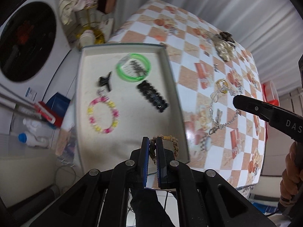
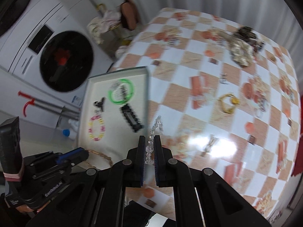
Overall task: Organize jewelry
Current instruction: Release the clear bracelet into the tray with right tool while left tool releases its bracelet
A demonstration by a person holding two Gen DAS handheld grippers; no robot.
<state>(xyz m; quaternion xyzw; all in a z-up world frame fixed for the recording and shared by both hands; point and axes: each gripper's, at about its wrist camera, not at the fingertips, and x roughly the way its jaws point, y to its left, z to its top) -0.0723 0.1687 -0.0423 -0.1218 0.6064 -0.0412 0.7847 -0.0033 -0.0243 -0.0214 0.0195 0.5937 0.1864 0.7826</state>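
Left tongs (image 1: 153, 141): jaws nearly closed, pinching a braided tan bracelet (image 1: 171, 145); the rest of the braid loops out to the right of the jaws over the near right corner of the tray (image 1: 121, 46).
Right tongs (image 2: 149, 141): jaws nearly closed on a string of clear beads (image 2: 156, 126); the string rises ahead of the tips, just beside the tray's right wall, above the tablecloth (image 2: 189, 124).
Tray: shallow white box at the left edge of the table, pale lining, low grey rim.
In the tray, far side: green bangle (image 1: 133, 67) with a small dark comb-like piece inside it, blurred.
In the tray, middle: small black claw clip (image 1: 105, 81) left of the bangle; long black hair clip (image 1: 152, 96) lying slantwise toward the right wall.
In the tray, left side: pink and yellow bead bracelet (image 1: 103, 116), lying flat near the left wall.
Table: checked orange and white cloth with food prints, glare patch near the front edge.
On the cloth, middle: yellow ring-shaped piece (image 2: 228, 102), well apart from the tray.
On the cloth, far right corner: heap of dark and pale jewelry (image 2: 241, 45), too blurred to sort out.
Beside the table, left: white washing machine (image 2: 66, 60) with a round dark door.
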